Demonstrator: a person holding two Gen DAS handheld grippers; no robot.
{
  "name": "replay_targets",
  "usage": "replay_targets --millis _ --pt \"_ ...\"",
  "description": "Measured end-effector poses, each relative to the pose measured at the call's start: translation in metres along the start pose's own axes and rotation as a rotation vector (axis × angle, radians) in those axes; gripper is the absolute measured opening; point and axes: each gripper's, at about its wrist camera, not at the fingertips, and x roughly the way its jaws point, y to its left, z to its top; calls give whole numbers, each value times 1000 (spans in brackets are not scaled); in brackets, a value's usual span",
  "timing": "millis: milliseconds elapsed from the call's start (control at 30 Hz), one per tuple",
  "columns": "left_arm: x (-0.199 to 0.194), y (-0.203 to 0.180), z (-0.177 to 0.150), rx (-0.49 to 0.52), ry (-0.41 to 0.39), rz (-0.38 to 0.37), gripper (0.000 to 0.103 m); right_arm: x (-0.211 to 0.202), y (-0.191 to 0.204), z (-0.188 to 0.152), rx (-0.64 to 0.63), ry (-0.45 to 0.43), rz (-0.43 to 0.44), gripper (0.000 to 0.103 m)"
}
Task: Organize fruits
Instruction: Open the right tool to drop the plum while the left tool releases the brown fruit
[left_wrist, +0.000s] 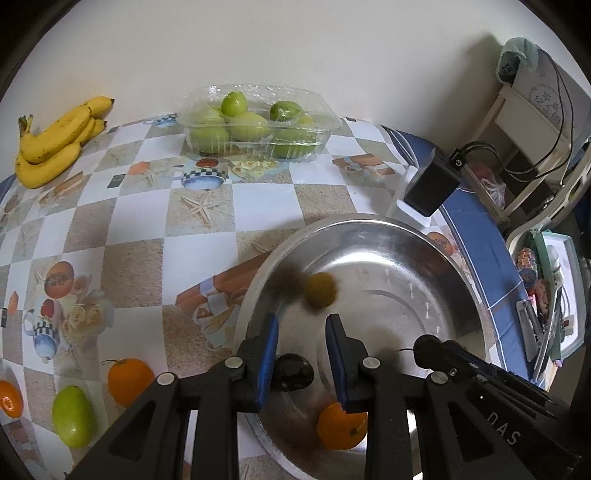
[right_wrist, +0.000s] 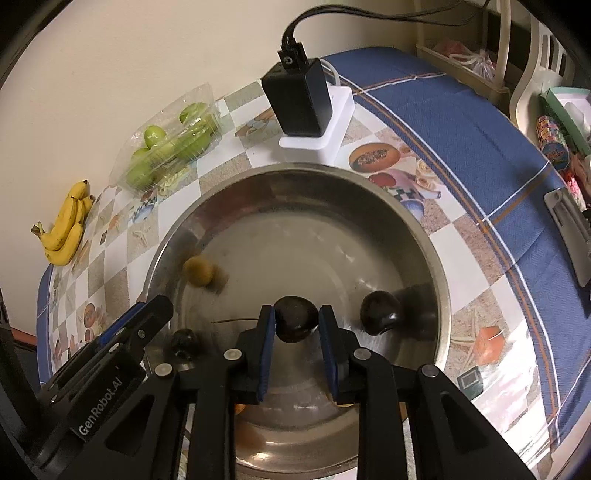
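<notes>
Checked tablecloth (left_wrist: 129, 229), steel bowl (left_wrist: 406, 258), left gripper (left_wrist: 303, 321) narrowly apart, right gripper (right_wrist: 296, 312) seemingly clamping dark fruit (right_wrist: 295, 325)

The left wrist view is bright with even, white light; the right wrist view is dimmer and more yellow. Both are strongly curved by the fisheye lens, with dark corners around the round picture. Inside the metal bowl (left_wrist: 424, 258) the small yellow-green fruit (left_wrist: 320, 290) is smeared by motion blur, with a soft dark shadow beside it. The bowl's wall gives dull reflections. Behind the bowl, the black box (left_wrist: 432, 186) throws a clear shadow on the wall.
</notes>
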Motion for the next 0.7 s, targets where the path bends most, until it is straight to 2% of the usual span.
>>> replay_targets --millis 67,233,367,500,600,667,700 --pt "-2 1 1 -6 13 14 33 -4 1 1 -7 -5 -2 37" --pt "-7 9 1 -27 42 58 37 -14 3 3 -13 -26 -10 38" --pt "-11 17 1 -57 48 70 50 -21 2 3 -15 -30 -21 38" --pt "-14 25 2 -83 53 93 57 -25 2 4 -17 -29 -34 38" --pt "-16 30 3 -100 54 114 68 -25 0 4 -21 -21 -52 49" --pt "-15 35 2 -119 54 144 83 -23 0 3 -26 -14 -70 65" --pt "-15 37 2 -122 55 154 85 -22 0 3 -29 -10 -76 67"
